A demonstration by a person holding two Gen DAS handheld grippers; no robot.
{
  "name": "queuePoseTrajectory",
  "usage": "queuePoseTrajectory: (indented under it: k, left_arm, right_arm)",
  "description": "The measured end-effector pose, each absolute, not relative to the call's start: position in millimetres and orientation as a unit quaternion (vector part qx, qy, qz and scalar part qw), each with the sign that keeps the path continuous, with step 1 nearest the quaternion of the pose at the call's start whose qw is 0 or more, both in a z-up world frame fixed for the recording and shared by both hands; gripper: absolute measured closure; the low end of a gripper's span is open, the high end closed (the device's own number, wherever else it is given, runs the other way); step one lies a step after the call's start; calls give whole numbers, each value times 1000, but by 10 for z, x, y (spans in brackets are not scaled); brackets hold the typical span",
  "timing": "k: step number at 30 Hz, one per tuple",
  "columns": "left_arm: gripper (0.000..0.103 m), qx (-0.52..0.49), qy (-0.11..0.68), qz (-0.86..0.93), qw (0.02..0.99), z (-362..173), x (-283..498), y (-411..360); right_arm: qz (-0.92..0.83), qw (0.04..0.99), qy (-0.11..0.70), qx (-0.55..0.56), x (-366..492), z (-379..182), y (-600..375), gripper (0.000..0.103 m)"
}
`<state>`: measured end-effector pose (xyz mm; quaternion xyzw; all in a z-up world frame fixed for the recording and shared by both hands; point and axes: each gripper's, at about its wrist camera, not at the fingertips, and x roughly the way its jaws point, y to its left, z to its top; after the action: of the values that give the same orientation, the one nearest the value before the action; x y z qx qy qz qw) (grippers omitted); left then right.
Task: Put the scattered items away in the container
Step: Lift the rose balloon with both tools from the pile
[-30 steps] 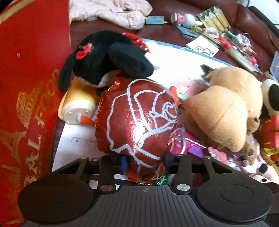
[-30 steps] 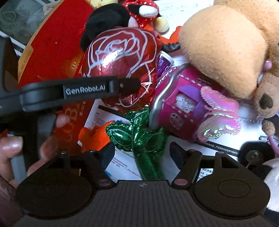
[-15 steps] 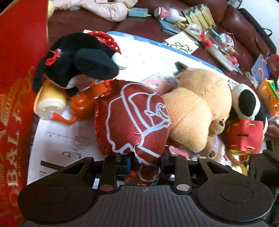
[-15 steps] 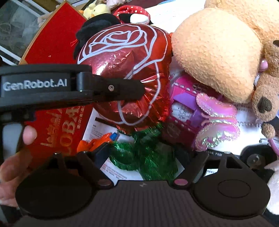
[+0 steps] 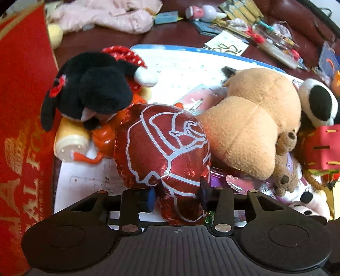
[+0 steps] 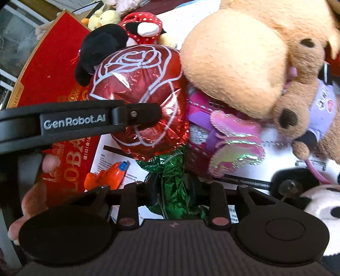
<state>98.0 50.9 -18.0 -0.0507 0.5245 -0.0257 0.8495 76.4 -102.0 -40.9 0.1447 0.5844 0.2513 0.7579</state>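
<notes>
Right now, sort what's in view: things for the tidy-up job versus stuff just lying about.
Job:
- foil rose balloon, its red head between the left tongs as they open, its green stem between the closing right tongs
- tan plush dog
- black mouse plush
- red box

Lying about:
- pink garment
- white paper sheet

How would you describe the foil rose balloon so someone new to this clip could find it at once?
Start at the big tan plush dog in the middle of the toy pile. Pressed against its side, below the black mouse plush, is the rose balloon. Unlike the soft toys, it is shiny crinkled red foil with a white rose outline and a green foil stem.
</notes>
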Motion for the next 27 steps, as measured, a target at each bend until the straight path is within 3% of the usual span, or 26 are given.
queuePoseTrajectory:
  k: [7,27]
  left_arm:
    - [71,-33,515,-24,856,-44,870,419]
    - [72,-20,461,-59,885,433,471,219]
  right_arm:
    - [248,763,579,145,751,-341,-1073,69]
    - [243,795,538,142,526,68,-1204,68]
